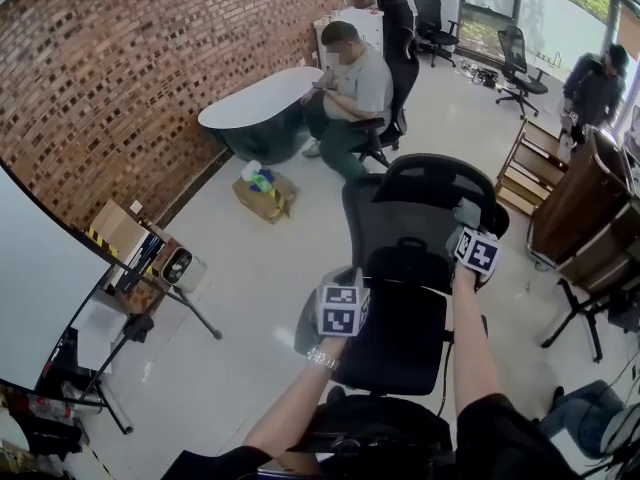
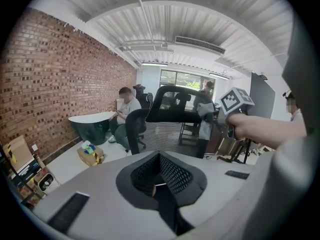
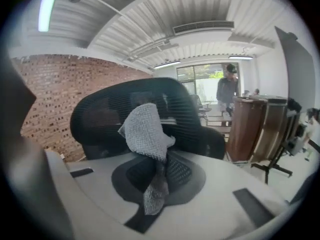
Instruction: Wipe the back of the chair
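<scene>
Open floor (image 1: 250, 268) left of chair (image 1: 400, 218), cabinet (image 1: 570, 203) right

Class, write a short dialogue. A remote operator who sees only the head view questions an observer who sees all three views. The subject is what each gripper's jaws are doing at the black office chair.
Operator: From above I cannot read the jaws. Is the right gripper holding anything?
Observer: Yes. The right gripper view shows its jaws shut on a grey knitted cloth, which bunches up in front of the black mesh chair back.
Operator: And the left gripper?
Observer: The left gripper view shows its jaws together with nothing between them.
</scene>
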Demonstrator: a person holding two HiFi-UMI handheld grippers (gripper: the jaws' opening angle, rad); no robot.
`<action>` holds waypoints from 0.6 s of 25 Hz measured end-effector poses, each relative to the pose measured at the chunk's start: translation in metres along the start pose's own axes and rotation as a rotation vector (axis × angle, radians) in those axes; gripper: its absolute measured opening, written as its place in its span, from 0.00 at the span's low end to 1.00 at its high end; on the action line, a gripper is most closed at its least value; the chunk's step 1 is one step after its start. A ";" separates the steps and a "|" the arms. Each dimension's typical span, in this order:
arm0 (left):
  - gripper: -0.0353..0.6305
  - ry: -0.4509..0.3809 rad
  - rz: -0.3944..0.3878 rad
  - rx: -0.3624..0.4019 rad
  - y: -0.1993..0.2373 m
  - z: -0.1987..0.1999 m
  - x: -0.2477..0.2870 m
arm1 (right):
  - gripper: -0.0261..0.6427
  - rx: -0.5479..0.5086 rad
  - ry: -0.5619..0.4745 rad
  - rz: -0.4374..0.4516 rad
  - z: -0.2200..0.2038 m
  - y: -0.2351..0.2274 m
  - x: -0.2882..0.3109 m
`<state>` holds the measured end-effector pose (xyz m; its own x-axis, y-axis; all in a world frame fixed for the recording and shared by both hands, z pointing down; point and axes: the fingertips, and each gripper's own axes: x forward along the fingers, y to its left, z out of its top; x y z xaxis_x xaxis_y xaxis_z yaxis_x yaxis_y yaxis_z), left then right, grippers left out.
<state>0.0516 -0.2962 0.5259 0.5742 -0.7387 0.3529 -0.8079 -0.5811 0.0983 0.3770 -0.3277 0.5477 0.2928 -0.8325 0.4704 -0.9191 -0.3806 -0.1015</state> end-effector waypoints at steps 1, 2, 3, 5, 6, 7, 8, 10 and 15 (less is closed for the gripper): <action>0.06 0.002 -0.006 -0.002 -0.002 0.000 0.001 | 0.08 0.020 0.000 -0.019 -0.002 -0.017 -0.005; 0.06 0.003 -0.011 -0.004 -0.004 0.000 0.002 | 0.08 0.032 0.001 -0.034 -0.006 -0.029 -0.009; 0.06 0.001 -0.016 -0.006 -0.007 0.001 0.004 | 0.08 0.040 0.005 -0.044 -0.011 -0.038 -0.013; 0.06 -0.003 -0.025 -0.010 -0.012 0.002 0.006 | 0.08 0.050 0.016 -0.030 -0.023 -0.035 -0.018; 0.06 -0.003 -0.024 -0.009 -0.012 0.002 0.008 | 0.08 0.050 0.019 0.007 -0.028 -0.018 -0.018; 0.06 -0.002 -0.020 -0.010 -0.011 0.002 0.008 | 0.08 0.039 0.026 0.064 -0.033 0.009 -0.016; 0.06 -0.001 -0.013 -0.011 -0.008 0.001 0.008 | 0.08 0.016 0.043 0.130 -0.041 0.042 -0.011; 0.06 0.004 0.003 -0.013 -0.002 0.000 0.005 | 0.08 -0.050 0.090 0.260 -0.059 0.114 0.004; 0.06 0.028 0.047 -0.003 0.001 -0.008 -0.006 | 0.08 -0.180 0.156 0.491 -0.085 0.239 0.043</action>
<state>0.0461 -0.2902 0.5310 0.5318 -0.7552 0.3833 -0.8342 -0.5451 0.0834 0.1473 -0.4204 0.6180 -0.2122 -0.8202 0.5312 -0.9726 0.1243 -0.1966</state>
